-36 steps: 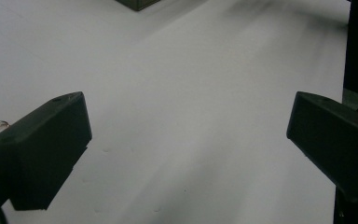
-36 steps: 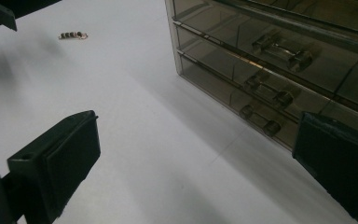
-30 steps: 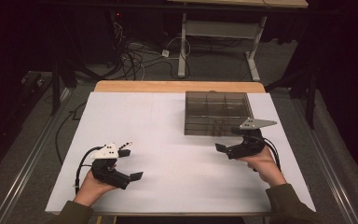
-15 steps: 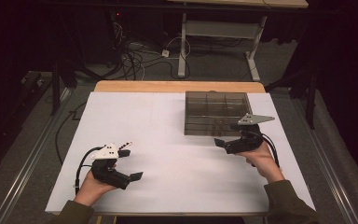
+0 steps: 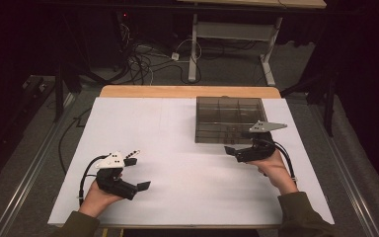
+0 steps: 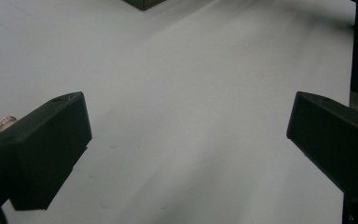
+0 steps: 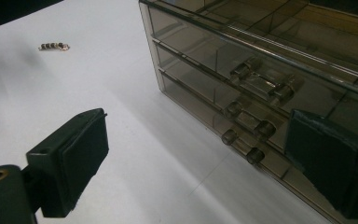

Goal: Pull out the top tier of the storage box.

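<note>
A smoky see-through drawer box (image 5: 228,117) stands at the back right of the white table (image 5: 168,133). My right gripper (image 5: 237,146) hovers at the box's front edge. Its jaws have just been closing a little but still stand wide, with nothing pressed between them. In the right gripper view the right gripper (image 7: 200,163) faces the drawer fronts (image 7: 261,60) and their paired knobs (image 7: 235,109). My left gripper (image 5: 138,173) rests open at the front left, and the left gripper (image 6: 186,140) has bare table between its jaws. A small beaded chain (image 7: 53,46) lies beside it.
The box's corner (image 6: 142,3) shows far ahead in the left gripper view. Beyond the table's wooden back edge (image 5: 187,91) lie floor cables (image 5: 148,64) and a metal stand (image 5: 232,34). Bare white table spreads between the two grippers.
My right gripper has edged slightly toward the box's front. The left hand and its gripper have stayed put.
</note>
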Available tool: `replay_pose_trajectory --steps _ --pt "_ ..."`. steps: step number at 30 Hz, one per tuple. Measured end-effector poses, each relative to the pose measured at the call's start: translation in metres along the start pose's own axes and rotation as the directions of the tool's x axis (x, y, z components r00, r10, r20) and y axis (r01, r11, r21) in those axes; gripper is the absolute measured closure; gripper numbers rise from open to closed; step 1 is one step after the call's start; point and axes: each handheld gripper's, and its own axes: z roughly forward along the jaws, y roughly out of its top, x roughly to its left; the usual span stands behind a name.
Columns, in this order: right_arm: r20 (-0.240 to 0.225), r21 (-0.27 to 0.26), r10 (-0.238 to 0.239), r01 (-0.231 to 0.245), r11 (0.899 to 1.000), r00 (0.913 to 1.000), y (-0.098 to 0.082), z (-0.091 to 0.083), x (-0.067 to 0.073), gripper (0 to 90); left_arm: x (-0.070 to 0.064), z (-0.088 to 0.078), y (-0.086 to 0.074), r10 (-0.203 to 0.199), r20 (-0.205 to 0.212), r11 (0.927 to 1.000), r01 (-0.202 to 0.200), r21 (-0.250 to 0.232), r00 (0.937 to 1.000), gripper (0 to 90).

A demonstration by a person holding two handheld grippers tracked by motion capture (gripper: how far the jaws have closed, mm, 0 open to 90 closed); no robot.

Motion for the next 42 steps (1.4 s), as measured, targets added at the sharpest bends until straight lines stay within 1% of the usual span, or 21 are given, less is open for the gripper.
replay_pose_trajectory --steps 4,9,10,16,23,29,33,35,38,42 --pt "0.002 0.000 0.002 -0.002 1.000 1.0000 -0.0006 0.0008 0.0007 9.9 0.0009 -0.0001 -0.0008 0.000 0.001 1.0000 0.000 -0.001 1.0000 0.0" --pt "0.008 -0.001 -0.001 0.001 1.000 1.0000 -0.0018 0.0006 0.0007 13.7 0.0015 0.0003 -0.0013 -0.002 -0.003 1.0000 0.002 -0.002 1.0000 0.0" --pt "0.017 -0.004 -0.004 0.004 1.000 0.9998 -0.0026 -0.0003 0.0009 15.6 0.0016 0.0004 -0.0013 -0.002 -0.003 1.0000 0.002 -0.002 1.0000 0.0" --pt "0.028 -0.003 -0.005 0.005 1.000 0.9996 -0.0043 -0.0015 -0.0001 18.1 0.0018 0.0009 -0.0012 -0.004 -0.001 1.0000 0.004 -0.001 1.0000 0.0" --pt "0.038 -0.003 -0.019 0.019 1.000 0.9991 -0.0046 -0.0012 0.0011 21.3 0.0027 0.0010 -0.0012 -0.010 0.001 0.9999 0.010 -0.003 0.9999 0.0" --pt "0.065 0.005 -0.025 0.025 1.000 0.9975 -0.0055 -0.0016 0.0016 25.5 0.0028 0.0014 -0.0012 -0.015 0.001 0.9999 0.015 -0.003 0.9999 0.0" --pt "0.072 0.003 -0.025 0.025 1.000 0.9971 -0.0054 -0.0011 0.0015 27.7 0.0029 0.0013 -0.0011 -0.017 0.002 0.9998 0.017 -0.005 0.9999 0.0" --pt "0.090 0.007 -0.039 0.038 0.999 0.9952 -0.0055 -0.0002 0.0023 29.9 0.0029 0.0013 -0.0010 -0.017 0.000 0.9998 0.017 -0.007 0.9999 0.0" --pt "0.097 0.009 -0.047 0.046 0.999 0.9942 -0.0053 0.0004 0.0030 30.6 0.0031 0.0011 -0.0010 -0.017 0.000 0.9998 0.017 -0.009 0.9999 0.0" --pt "0.133 0.018 -0.081 0.079 0.997 0.9879 -0.0050 0.0016 0.0059 32.8 0.0033 0.0011 -0.0011 -0.018 -0.002 0.9998 0.018 -0.008 0.9998 0.0"
